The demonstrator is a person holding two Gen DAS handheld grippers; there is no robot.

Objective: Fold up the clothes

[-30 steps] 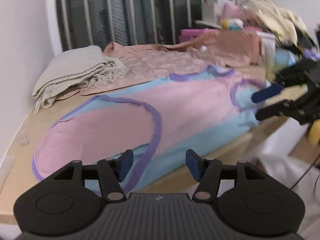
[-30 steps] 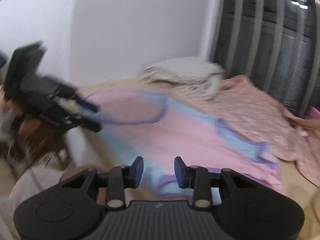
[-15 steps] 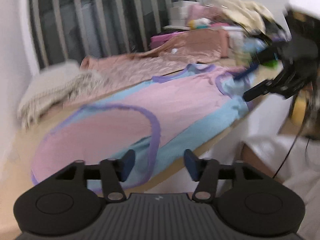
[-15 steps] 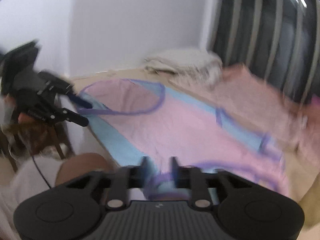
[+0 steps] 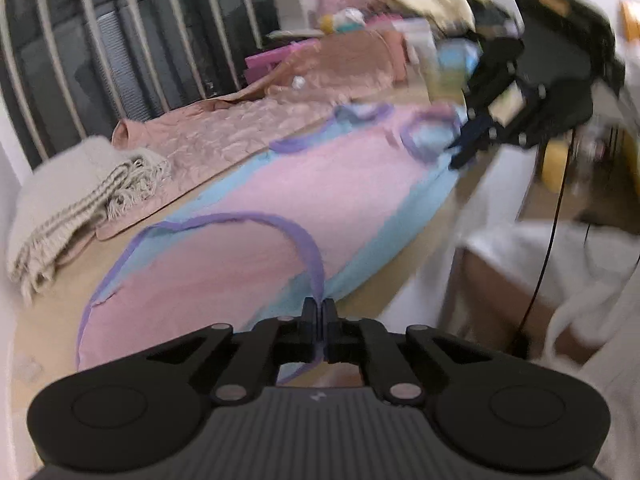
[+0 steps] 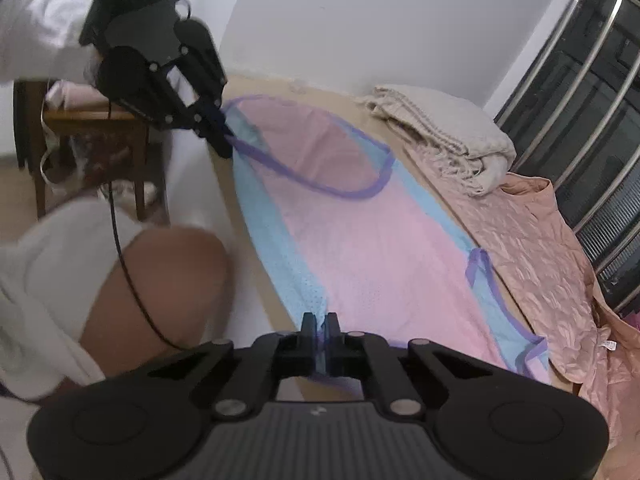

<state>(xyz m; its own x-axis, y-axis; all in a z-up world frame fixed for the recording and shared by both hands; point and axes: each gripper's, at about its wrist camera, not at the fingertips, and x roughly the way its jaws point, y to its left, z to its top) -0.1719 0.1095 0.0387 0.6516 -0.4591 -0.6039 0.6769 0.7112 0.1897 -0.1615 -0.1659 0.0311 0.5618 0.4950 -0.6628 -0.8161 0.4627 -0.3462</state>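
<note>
A pink and light-blue sleeveless top with purple trim (image 5: pixel 288 200) lies flat along the near edge of a wooden table (image 5: pixel 52 296); it also shows in the right wrist view (image 6: pixel 360 248). My left gripper (image 5: pixel 319 312) is shut on the purple-trimmed hem at the near edge. It shows in the right wrist view (image 6: pixel 218 140), pinching that hem. My right gripper (image 6: pixel 320 328) is shut on the blue edge at the armhole end. It shows in the left wrist view (image 5: pixel 464 152), blurred.
A folded beige knit blanket (image 5: pixel 68 196) lies at the far left, also in the right wrist view (image 6: pixel 448 140). A crumpled peach satin garment (image 5: pixel 224 132) lies behind the top. Clutter (image 5: pixel 400 8) is piled at the far end. A wooden chair (image 6: pixel 92 136) stands beside the table.
Both grippers have closed: the left went from wide open to shut on the hem, the right from nearly shut to shut on the blue edge. Both moved in to the table's near edge.
</note>
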